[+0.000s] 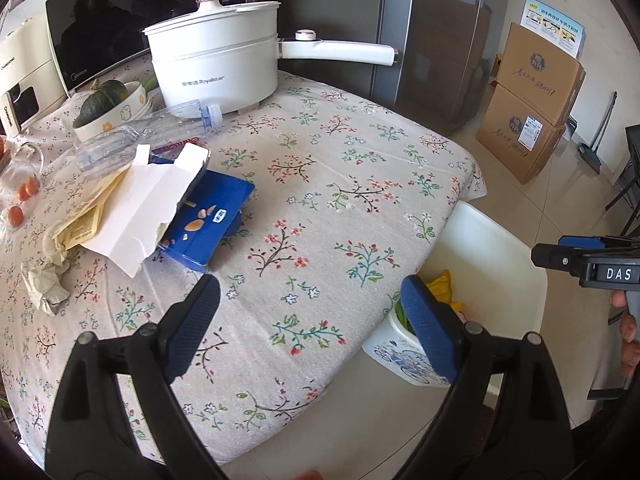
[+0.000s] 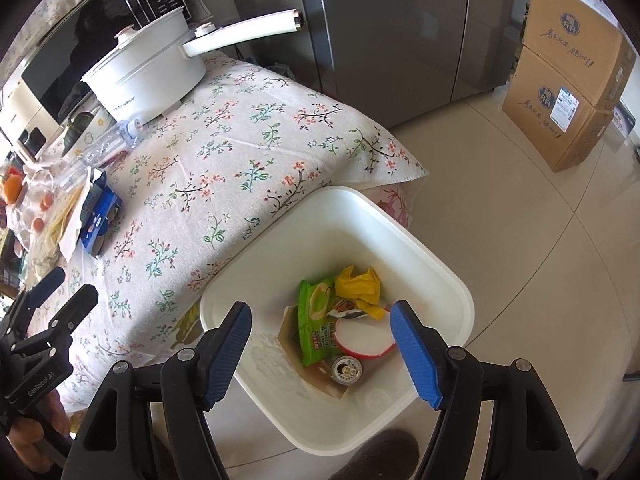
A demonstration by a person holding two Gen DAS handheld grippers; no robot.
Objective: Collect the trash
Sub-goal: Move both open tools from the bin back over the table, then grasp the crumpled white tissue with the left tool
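Trash is split between two places: the white bin (image 2: 436, 264) on the floor against the table's corner already holds a green snack packet (image 2: 316, 320), a yellow wrapper (image 2: 360, 286) and a drink can (image 2: 347, 369), while the floral tablecloth (image 1: 340, 184) carries a torn blue carton (image 1: 208, 216), an empty plastic bottle (image 1: 160, 128) and crumpled paper (image 1: 44, 284). Both tools are empty, jaws spread: the right gripper (image 2: 320, 356) over the bin, the left gripper (image 1: 312, 320) above the cloth. The carton looks nearest; I would pinch its stiff blue body, not the loose white flap. Readable: "Royalstar" on the white pot (image 1: 216, 64), "Midea" on the microwave (image 1: 96, 32).
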